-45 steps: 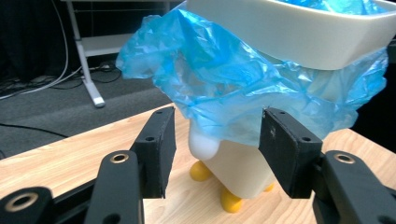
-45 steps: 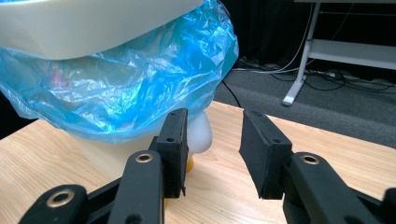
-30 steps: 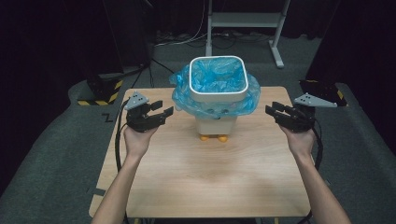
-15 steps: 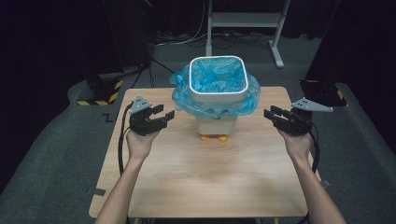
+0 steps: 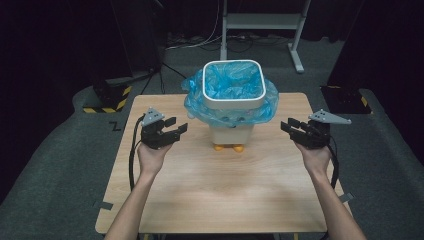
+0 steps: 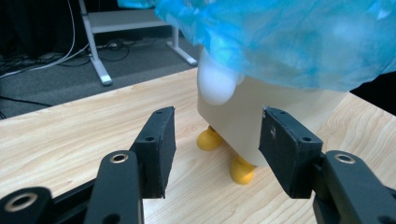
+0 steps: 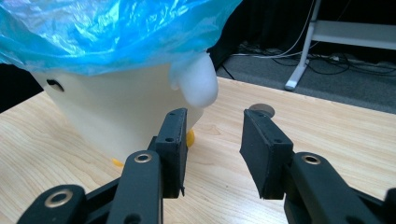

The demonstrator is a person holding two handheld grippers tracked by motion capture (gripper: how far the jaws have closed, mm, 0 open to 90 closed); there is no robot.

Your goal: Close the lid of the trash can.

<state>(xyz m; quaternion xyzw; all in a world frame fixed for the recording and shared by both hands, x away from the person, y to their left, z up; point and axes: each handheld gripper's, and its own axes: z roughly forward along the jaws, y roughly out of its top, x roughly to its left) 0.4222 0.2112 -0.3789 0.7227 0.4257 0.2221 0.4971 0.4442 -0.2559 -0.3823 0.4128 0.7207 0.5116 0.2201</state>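
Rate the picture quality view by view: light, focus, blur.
High view: wooden table evenly lit, surroundings nearly black. Left gripper view: blue bag and white bin soft and blurred, jaws sharp. Right gripper view: bag crisper, its creases readable.

The bin [image 5: 233, 95] is coloured white, with orange-yellow feet [image 5: 229, 148]. It is lined with a blue, crinkled bag [image 5: 199, 105]. Both the left claw [image 5: 176, 131] and the right claw [image 5: 290, 127] are black, each topped by a grey plate [image 5: 153, 115]. The desk [image 5: 220, 190] is patterned in light wood grain. The floor [image 5: 55, 165] is grey.
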